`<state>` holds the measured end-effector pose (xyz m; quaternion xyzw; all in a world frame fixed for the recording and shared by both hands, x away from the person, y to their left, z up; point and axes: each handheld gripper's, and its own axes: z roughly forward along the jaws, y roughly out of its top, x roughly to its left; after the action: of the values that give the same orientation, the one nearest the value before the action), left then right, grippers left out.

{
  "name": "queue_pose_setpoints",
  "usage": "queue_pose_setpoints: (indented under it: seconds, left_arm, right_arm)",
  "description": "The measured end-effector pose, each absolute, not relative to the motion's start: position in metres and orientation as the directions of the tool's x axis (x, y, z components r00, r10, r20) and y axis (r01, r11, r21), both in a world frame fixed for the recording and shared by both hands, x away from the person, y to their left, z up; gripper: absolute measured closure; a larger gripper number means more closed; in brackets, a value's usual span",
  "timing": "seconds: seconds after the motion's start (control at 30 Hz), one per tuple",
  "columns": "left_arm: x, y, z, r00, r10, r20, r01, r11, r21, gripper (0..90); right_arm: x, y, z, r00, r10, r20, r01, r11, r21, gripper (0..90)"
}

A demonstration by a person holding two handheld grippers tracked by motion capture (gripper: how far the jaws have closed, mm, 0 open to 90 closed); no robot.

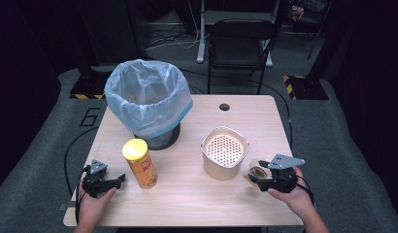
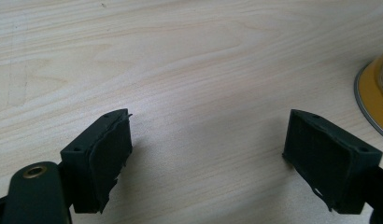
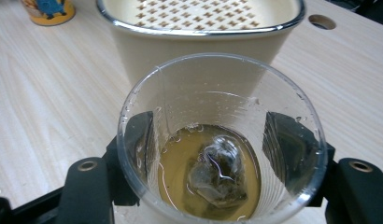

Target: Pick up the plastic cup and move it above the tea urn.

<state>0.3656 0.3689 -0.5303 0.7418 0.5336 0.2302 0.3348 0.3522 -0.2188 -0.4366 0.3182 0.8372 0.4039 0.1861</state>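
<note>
A clear plastic cup (image 3: 222, 140) holds yellowish tea and a soaked tea bag (image 3: 217, 172). My right gripper (image 3: 210, 140) is shut on the cup, one jaw pressing each side. In the high view the cup (image 1: 258, 167) and right gripper (image 1: 265, 177) are just right of a cream bin with a perforated insert (image 1: 224, 152). In the right gripper view this bin (image 3: 199, 35) stands directly behind the cup. My left gripper (image 1: 118, 180) rests at the table's front left, left of a yellow-lidded snack can (image 1: 140, 163). Its jaws stand wide apart over bare wood (image 2: 208, 140); the can's base (image 2: 374, 98) shows at the right edge.
A trash can lined with a pale blue bag (image 1: 148, 99) stands at the back left of the wooden table (image 1: 197, 194). A cable hole (image 1: 224, 107) lies near the far edge. A black chair (image 1: 238, 46) stands beyond the table.
</note>
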Motion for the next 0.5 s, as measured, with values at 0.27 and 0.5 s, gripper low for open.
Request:
queue_pose_setpoints:
  seconds: [0.27,0.5]
  left_arm:
    - [0.366,0.369,-0.530,0.325,0.946,-0.016,0.637,-0.206,0.742,14.9]
    - [0.366,0.369,-0.530,0.325,0.946,-0.016,0.637,-0.206,0.742,14.9]
  right_arm:
    - [0.362,-0.224,-0.419,-0.715,0.696,-0.065,0.388,0.473,0.791,34.0]
    - [0.369,-0.226,-0.397,-0.710,0.698,-0.095,0.374,0.488,0.789,34.3]
